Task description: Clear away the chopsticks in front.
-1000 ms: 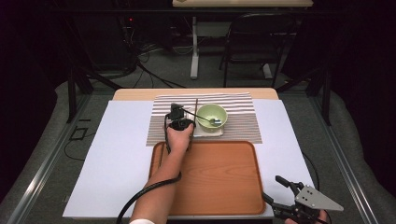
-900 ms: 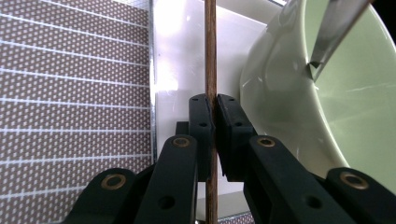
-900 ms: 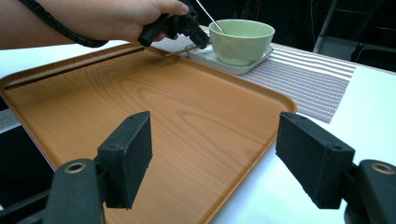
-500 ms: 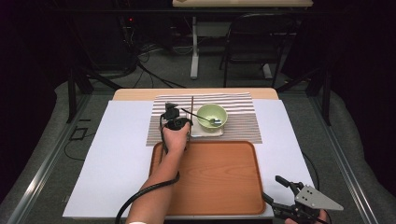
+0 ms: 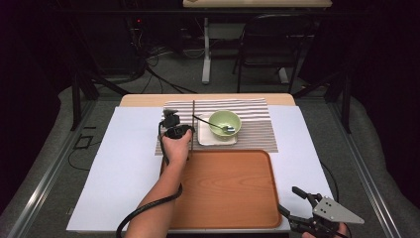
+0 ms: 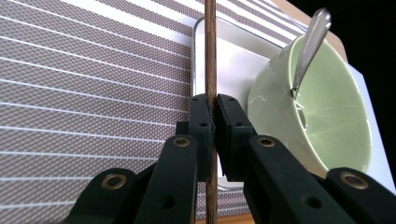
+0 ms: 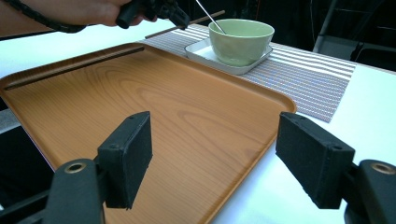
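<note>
Left gripper (image 5: 174, 130) sits left of centre in the high view, over the left part of the striped placemat (image 5: 252, 129). Its jaws are pinched tight on a thin dark wooden chopstick (image 5: 193, 128). In the left gripper view the chopstick (image 6: 210, 51) runs straight up the middle of the frame between the two black pads (image 6: 201, 126), above the placemat (image 6: 88, 84). In the high view it shows as a dark line up the frame, just left of the white square plate (image 5: 205, 138).

Green bowl (image 5: 225, 122) stands on that plate, at centre of the high view. A metal spoon (image 5: 214, 123) rests in it, handle leaning out to the upper left. In the left gripper view the bowl (image 6: 327, 121) is at right, with the spoon (image 6: 309, 44) at upper right.

Wooden tray (image 5: 228, 191) lies in the lower centre of the high view, on the white sheet (image 5: 124, 168), below the placemat.

Right gripper (image 5: 297, 207) is at the lower right corner of the high view, just off the tray's right corner. In the right gripper view its jaws stand wide apart with nothing between them, over the tray (image 7: 140, 88). The bowl (image 7: 241, 40) is at upper centre there.
</note>
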### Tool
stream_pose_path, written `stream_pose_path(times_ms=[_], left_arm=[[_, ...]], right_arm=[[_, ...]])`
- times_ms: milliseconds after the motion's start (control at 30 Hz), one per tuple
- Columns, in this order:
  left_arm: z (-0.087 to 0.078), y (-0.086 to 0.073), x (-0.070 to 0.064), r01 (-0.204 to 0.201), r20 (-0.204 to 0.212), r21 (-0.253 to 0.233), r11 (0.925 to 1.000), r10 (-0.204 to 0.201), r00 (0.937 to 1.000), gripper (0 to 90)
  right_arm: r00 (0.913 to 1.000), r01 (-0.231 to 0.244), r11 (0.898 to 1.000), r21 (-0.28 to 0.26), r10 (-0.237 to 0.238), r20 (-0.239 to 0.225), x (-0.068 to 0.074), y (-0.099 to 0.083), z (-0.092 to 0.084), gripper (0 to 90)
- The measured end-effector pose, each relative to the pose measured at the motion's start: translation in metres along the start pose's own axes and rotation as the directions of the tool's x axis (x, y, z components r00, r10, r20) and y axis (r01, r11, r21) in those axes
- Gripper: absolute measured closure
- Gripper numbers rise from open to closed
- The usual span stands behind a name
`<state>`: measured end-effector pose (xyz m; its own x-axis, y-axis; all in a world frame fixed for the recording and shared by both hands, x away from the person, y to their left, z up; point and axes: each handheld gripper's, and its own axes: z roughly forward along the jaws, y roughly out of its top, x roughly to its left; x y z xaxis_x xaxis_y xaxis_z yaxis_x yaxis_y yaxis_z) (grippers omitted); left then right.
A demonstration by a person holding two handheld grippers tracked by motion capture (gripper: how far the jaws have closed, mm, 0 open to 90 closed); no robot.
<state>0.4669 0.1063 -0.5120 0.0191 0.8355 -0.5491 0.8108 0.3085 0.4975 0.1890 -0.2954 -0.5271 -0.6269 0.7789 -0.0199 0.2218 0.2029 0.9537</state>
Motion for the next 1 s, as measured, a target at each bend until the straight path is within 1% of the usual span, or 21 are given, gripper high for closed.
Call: stream_pose_path(times_ms=[33,67,100,133,167,233,300,333,433,600,833,933,967,1000], left_arm=[[0.000,0.000,0.000,0.000,0.000,0.000,1.0000,0.000,1.0000,85.3],[-0.005,0.000,0.002,-0.002,-0.001,-0.004,1.0000,0.002,1.0000,85.3],[-0.005,0.000,0.002,-0.002,-0.001,-0.004,1.0000,0.002,1.0000,85.3],[-0.011,0.002,0.003,0.005,0.000,-0.016,0.9999,-0.006,1.0000,85.3],[-0.011,0.002,0.003,0.005,0.000,-0.016,0.9999,-0.006,1.0000,85.3],[-0.017,0.003,0.005,0.000,-0.005,-0.022,0.9997,0.000,1.0000,85.3],[-0.022,0.003,0.005,0.005,-0.005,-0.033,0.9994,-0.006,1.0000,85.3],[-0.027,0.004,0.007,0.002,-0.004,-0.036,0.9994,-0.002,1.0000,85.3],[-0.032,0.004,0.008,0.003,-0.002,-0.039,0.9993,-0.003,1.0000,85.3],[-0.044,0.002,0.010,-0.006,0.005,-0.048,0.9989,0.006,1.0000,85.3],[-0.061,0.001,0.014,-0.017,-0.017,-0.072,0.9973,0.016,0.9997,85.3],[-0.069,-0.001,0.017,-0.022,-0.014,-0.080,0.9966,0.021,0.9997,85.3],[-0.069,-0.001,0.017,-0.022,-0.014,-0.080,0.9966,0.021,0.9997,85.3],[-0.074,-0.004,0.019,-0.019,-0.009,-0.086,0.9961,0.018,0.9998,85.3]], right_arm=[[1.0000,0.000,1.000,0.000,0.000,0.000,0.000,0.000,0.000,26.8],[1.0000,-0.003,1.000,0.001,0.003,0.000,0.000,0.000,0.000,26.7],[1.0000,-0.003,1.000,0.001,0.003,0.000,0.000,0.000,0.000,26.7],[1.0000,-0.003,1.000,0.001,0.003,0.000,0.000,0.000,0.000,26.8],[1.0000,-0.003,1.000,0.001,0.003,0.000,0.000,0.000,0.000,26.8],[1.0000,0.003,1.000,0.000,-0.003,0.000,0.000,0.000,0.000,26.8],[1.0000,0.005,1.000,-0.002,-0.005,0.001,0.001,0.000,-0.001,26.7],[1.0000,0.005,1.000,-0.003,-0.005,0.001,0.001,0.000,-0.001,26.8],[1.0000,0.004,1.000,-0.003,-0.004,0.001,0.001,0.000,0.000,26.8],[1.0000,0.003,1.000,-0.003,-0.003,0.005,0.001,0.000,0.000,26.4],[1.0000,0.005,1.000,0.000,-0.005,0.005,0.001,0.000,0.000,26.4],[1.0000,0.006,1.000,-0.001,-0.006,0.005,0.001,0.000,0.000,26.4],[1.0000,0.006,1.000,-0.001,-0.006,0.005,0.001,0.000,0.000,26.4],[1.0000,0.005,1.000,-0.002,-0.005,0.005,0.001,0.000,0.000,26.4]])
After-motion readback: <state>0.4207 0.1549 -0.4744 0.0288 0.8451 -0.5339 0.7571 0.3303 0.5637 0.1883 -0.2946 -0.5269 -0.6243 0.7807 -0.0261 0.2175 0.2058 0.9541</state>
